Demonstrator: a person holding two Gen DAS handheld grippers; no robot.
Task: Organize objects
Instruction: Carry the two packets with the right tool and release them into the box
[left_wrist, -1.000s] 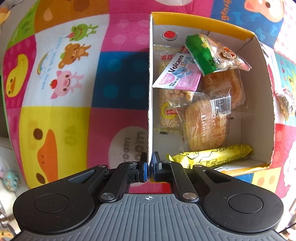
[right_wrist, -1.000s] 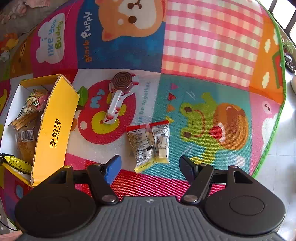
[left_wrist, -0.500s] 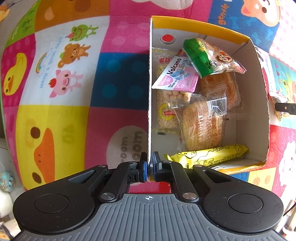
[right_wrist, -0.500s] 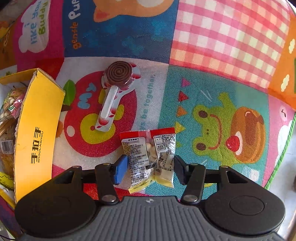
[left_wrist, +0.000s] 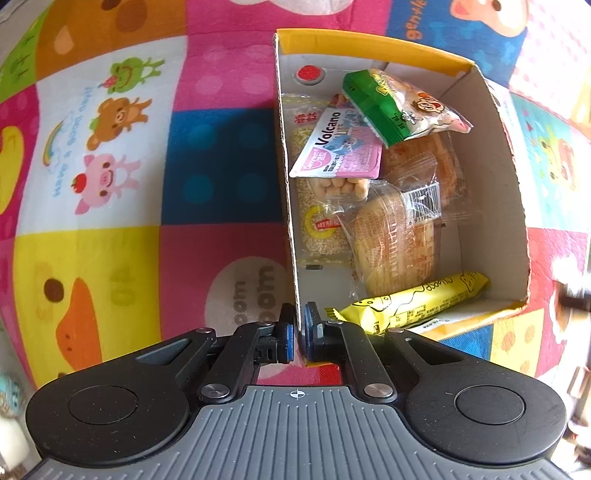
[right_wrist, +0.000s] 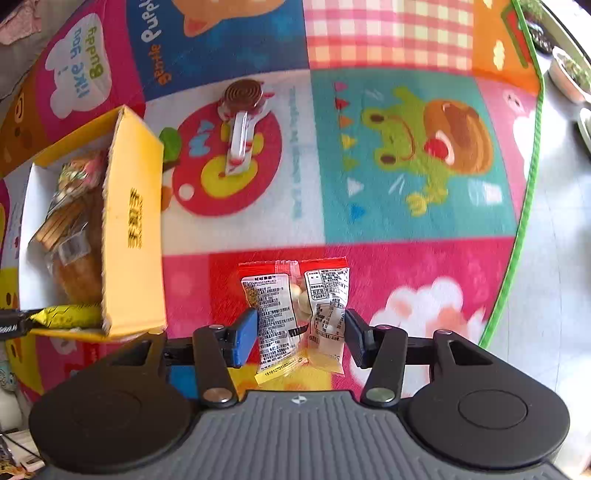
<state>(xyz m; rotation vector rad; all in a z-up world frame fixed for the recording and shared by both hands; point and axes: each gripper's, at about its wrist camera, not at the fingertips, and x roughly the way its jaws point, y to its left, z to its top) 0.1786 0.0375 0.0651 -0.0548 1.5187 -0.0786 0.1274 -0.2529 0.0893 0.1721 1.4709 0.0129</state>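
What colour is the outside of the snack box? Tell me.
Yellow, with black lettering on the side of the box; clearest in the right wrist view.

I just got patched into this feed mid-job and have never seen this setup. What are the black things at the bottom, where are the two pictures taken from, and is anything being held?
There is no robot arm here: a person carries a two-finger gripper in each hand, and each has a wide-angle camera looking down along its fingers. The black shapes are those grippers.

In the left wrist view, the left gripper is shut on the near wall of a yellow cardboard box, steadying it. Inside lie snack packs, among them a yellow cheese bar and a green-topped bag.

In the right wrist view, the right gripper is closing around a red-topped snack packet, whose sides its pads meet. A wrapped lollipop lies farther off on the colourful play mat, beside the box.
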